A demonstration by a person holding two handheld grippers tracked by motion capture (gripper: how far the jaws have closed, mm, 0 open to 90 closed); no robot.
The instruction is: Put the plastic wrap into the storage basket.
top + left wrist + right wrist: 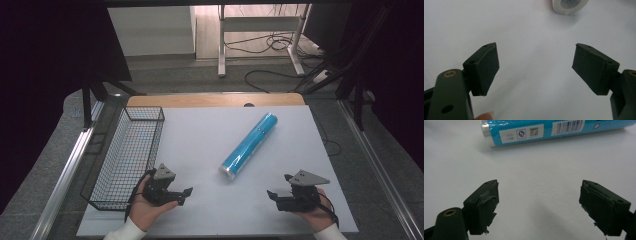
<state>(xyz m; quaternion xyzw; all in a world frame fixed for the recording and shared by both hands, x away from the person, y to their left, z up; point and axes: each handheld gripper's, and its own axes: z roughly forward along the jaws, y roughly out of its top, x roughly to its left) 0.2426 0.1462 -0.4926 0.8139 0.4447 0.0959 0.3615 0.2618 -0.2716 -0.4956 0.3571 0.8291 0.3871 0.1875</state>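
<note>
Barcode label on blue roll (pixel 554 130)

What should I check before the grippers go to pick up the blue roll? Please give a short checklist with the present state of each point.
1. Left gripper open, holding nothing: ok.
2. Right gripper open, holding nothing: ok.
3. Blue roll lies flat on the white table, touching no gripper: ok.
4. Bare table between both grippers and the roll: ok.
5. Wire basket stands apart from the roll, at the left: ok.
6. Pads of the right gripper look torn at the edges; whether they grip well: cannot tell.
</note>
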